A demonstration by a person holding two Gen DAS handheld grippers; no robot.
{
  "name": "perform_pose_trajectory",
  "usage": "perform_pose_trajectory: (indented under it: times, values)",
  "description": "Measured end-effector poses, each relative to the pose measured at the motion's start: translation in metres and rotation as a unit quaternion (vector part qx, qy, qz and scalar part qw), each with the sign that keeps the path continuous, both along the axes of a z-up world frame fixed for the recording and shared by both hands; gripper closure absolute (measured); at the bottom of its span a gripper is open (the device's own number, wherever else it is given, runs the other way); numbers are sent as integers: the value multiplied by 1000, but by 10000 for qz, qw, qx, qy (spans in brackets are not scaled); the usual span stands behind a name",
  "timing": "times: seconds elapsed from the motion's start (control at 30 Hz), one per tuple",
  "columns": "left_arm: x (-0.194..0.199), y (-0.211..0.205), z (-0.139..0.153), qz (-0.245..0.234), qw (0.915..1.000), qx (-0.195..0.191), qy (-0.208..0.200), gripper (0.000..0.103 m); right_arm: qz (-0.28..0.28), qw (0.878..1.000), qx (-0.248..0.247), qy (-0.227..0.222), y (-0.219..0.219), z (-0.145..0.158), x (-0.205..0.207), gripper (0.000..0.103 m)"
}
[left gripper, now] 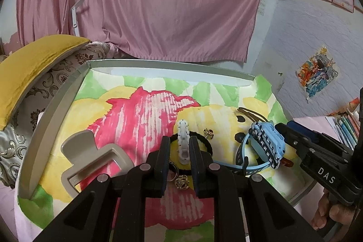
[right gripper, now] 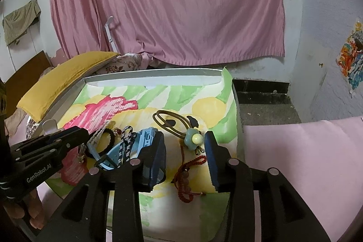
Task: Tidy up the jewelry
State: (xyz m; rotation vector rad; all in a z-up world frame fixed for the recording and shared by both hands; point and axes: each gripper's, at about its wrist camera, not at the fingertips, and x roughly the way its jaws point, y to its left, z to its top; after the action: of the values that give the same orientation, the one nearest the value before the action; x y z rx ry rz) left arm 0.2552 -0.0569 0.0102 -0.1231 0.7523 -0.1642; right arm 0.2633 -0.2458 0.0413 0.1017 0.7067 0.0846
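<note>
Lot: assorted jewelry and hair accessories laid loose on a painted floral sheet [left gripper: 127, 110] inside a shallow white tray [left gripper: 56, 106], presumably spread flat so each piece can be singled out.

- Left gripper [left gripper: 179, 151]: jaws narrow, flanking a white beaded hair clip [left gripper: 183, 140] that lies lengthwise in the gap; no pad visibly presses it, so it reads as lined up, not held. A black hair tie [left gripper: 207, 143] loops around the fingertips. Just beneath the jaws: a gold rose ring [left gripper: 181, 182]. To its left: a beige claw clip [left gripper: 90, 160]. Ahead and right: a small gold stud [left gripper: 208, 133].
- Right gripper [right gripper: 185, 151]: jaws moderately apart, empty. Between them lies a red beaded cord bracelet [right gripper: 188, 176]; at the fingertips, a blue flower hair stick [right gripper: 194, 138] with bronze loops beyond it. This placing suggests one of these two as the next pick.
- Against the outer face of the right gripper's left finger: a light-blue watch [right gripper: 136, 142] with a striped cord [right gripper: 126, 144] draped over it, both between the two tools.

No sorting container is identifiable; sorting appears at an early stage.
</note>
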Motion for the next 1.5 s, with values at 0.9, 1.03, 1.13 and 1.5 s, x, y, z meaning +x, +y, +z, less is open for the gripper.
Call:
perform_pose_trajectory:
  times: [0.9,1.03,1.13,1.5]
  values:
    - [-21,28,26,786,9925,-26,-932,20,-93,9946,-13,-1035,-7,28,-27,27]
    - [-24,34,27,956,9903,-55,-1003,6,-106,9937,0,-1115,-8,29,-29,12]
    - [-25,37,28,1012,9894,-88,-1038,1,-84,9934,55,-1139,-9,28,-29,9]
    - [-29,33,28,1031,9878,102,-1163,1,-137,9925,64,-1214,-10,29,-30,2]
